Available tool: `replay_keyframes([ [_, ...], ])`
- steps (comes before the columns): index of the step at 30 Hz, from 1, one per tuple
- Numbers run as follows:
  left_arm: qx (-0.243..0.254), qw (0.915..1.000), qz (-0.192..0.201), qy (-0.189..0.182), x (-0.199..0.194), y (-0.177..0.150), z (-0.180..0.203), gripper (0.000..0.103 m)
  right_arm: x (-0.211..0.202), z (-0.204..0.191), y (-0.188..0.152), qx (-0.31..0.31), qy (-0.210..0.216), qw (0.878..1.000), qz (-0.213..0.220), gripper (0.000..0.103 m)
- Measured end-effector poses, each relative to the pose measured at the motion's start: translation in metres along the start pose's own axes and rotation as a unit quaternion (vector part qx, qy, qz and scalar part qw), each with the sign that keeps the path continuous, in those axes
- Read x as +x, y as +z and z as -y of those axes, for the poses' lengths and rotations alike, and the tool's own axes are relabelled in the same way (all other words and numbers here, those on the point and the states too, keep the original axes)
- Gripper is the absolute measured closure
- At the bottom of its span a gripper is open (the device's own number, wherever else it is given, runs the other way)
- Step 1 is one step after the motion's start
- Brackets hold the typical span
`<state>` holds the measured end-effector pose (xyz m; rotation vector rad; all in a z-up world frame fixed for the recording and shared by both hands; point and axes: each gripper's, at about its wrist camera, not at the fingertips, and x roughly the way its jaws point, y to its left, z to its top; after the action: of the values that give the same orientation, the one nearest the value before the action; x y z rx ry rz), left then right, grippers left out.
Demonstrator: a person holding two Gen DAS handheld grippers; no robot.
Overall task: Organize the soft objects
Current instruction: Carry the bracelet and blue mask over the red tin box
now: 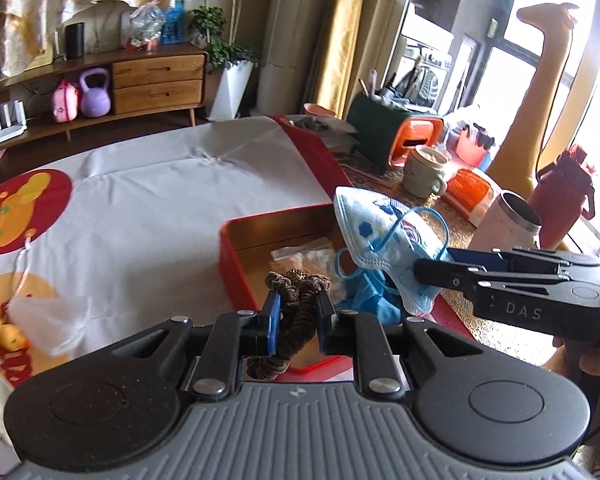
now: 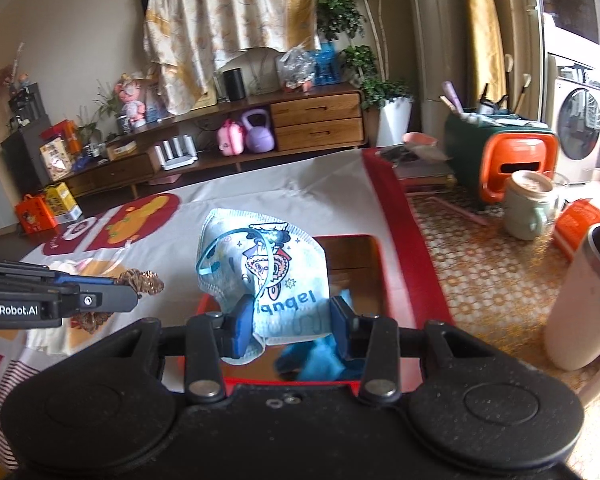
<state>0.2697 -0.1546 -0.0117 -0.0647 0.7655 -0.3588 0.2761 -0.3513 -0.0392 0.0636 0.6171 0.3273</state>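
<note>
Over on the far wall a wooden sideboard (image 2: 316, 120) holds a purple kettlebell (image 2: 259, 133) beside a pink toy (image 2: 231, 138). Right of the table, a pale green mug (image 2: 528, 206) sits before an orange stool (image 2: 518, 164), a white tumbler (image 2: 584, 300) nearer.

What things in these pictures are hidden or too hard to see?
- Red box: in the left wrist view, the left gripper and its brown scrunchie cover the near side; in the right wrist view the face mask hides most of the inside.
- Blue cloth in the box: blurred and half covered by the right gripper.
- White cloth: too blurred to tell what it is.
</note>
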Motion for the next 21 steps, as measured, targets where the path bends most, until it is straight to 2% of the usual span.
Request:
replay_keyframes([
  [11,0.027,0.9989,-0.035,0.014,0.058,0.003,0.032,0.085,0.033,0.034,0.008,0.003,-0.02,0.999,-0.026,0.064],
  [21,0.032,0.9964,-0.073,0.028,0.104,-0.005,0.033,0.085,0.071,0.03,0.006,-0.017,-0.023,0.998,-0.059,0.064],
])
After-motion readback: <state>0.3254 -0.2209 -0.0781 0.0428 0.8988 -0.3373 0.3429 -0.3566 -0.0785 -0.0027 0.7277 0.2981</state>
